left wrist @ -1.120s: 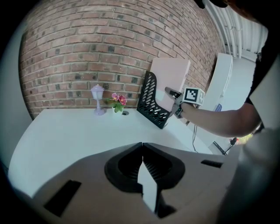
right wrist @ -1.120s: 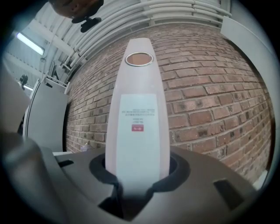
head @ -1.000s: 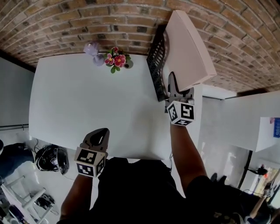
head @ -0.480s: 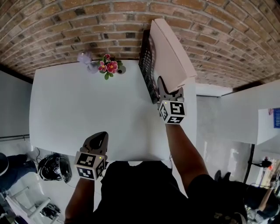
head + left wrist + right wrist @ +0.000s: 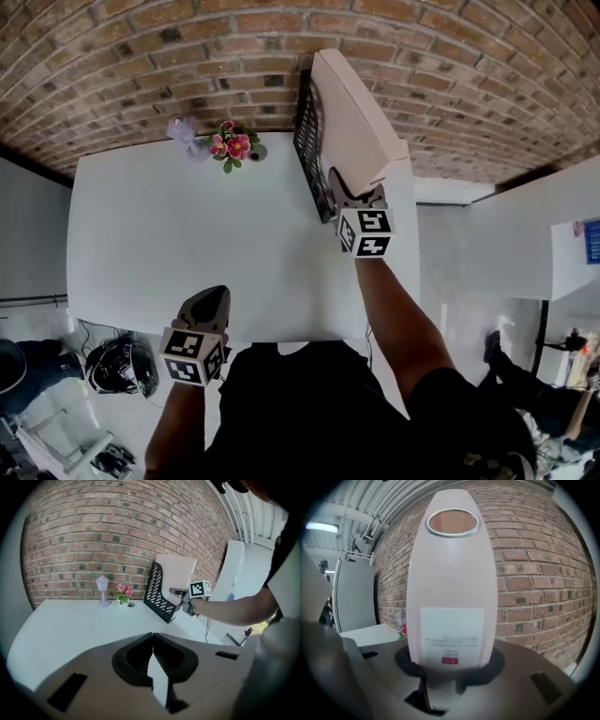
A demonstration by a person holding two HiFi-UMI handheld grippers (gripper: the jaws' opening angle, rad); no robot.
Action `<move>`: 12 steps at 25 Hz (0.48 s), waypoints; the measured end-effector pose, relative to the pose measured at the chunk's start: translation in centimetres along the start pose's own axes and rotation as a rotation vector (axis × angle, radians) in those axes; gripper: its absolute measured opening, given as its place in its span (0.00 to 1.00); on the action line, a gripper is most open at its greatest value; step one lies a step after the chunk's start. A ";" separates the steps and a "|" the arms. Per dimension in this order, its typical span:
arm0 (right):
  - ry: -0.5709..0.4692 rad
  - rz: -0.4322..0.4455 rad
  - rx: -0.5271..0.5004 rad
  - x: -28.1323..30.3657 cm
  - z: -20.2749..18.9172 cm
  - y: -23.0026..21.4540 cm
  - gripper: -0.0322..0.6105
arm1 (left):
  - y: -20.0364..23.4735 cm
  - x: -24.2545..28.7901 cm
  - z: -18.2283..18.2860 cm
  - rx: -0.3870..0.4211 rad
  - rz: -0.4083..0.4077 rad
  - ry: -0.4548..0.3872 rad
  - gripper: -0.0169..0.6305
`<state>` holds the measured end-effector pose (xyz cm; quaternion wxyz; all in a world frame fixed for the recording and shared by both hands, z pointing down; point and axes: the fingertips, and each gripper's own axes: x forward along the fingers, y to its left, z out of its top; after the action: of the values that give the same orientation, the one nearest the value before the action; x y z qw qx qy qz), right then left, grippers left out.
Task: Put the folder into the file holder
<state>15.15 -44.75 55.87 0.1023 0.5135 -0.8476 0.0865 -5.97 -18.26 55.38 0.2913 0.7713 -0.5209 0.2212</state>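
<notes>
A pale pink folder (image 5: 352, 117) stands tilted in the black mesh file holder (image 5: 311, 150) at the table's far right, by the brick wall. My right gripper (image 5: 352, 187) grips the folder's near lower end, and its jaws are opening with the folder between them. In the right gripper view the folder's spine (image 5: 452, 573), with a white label, fills the space between the jaws of the right gripper (image 5: 450, 677). My left gripper (image 5: 211, 300) hovers at the table's near edge, shut and empty. The left gripper view shows the folder (image 5: 176, 573) in the holder (image 5: 159, 595).
A small pot of pink flowers (image 5: 230, 145) and a lavender lamp (image 5: 183, 129) stand at the back of the white table (image 5: 187, 234). The table's right edge runs just past the holder. A dark helmet (image 5: 117, 366) lies on the floor at the left.
The right gripper and the folder have shifted left and farther back, and the folder sits closer against the holder. The left gripper has stayed near the front edge.
</notes>
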 end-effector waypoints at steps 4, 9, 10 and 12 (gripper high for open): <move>0.074 0.022 -0.028 -0.2 -0.8 0.4 0.35 | -0.4 -0.2 -0.3 -0.007 -0.012 -0.004 0.03; 0.177 0.051 -0.038 -0.6 -1.6 0.8 0.37 | -1.0 -0.4 0.4 -0.001 -0.030 -0.037 0.03; 0.205 0.056 -0.047 -0.6 -1.8 0.9 0.37 | -1.1 -0.4 0.6 0.001 -0.034 -0.045 0.03; 0.272 0.068 -0.062 -0.6 -2.5 1.2 0.38 | -1.2 -0.4 0.9 0.005 -0.040 -0.055 0.03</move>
<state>14.58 -43.10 58.07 0.2290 0.4645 -0.8451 0.1325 -4.94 -18.21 54.22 0.2793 0.7882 -0.5124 0.1953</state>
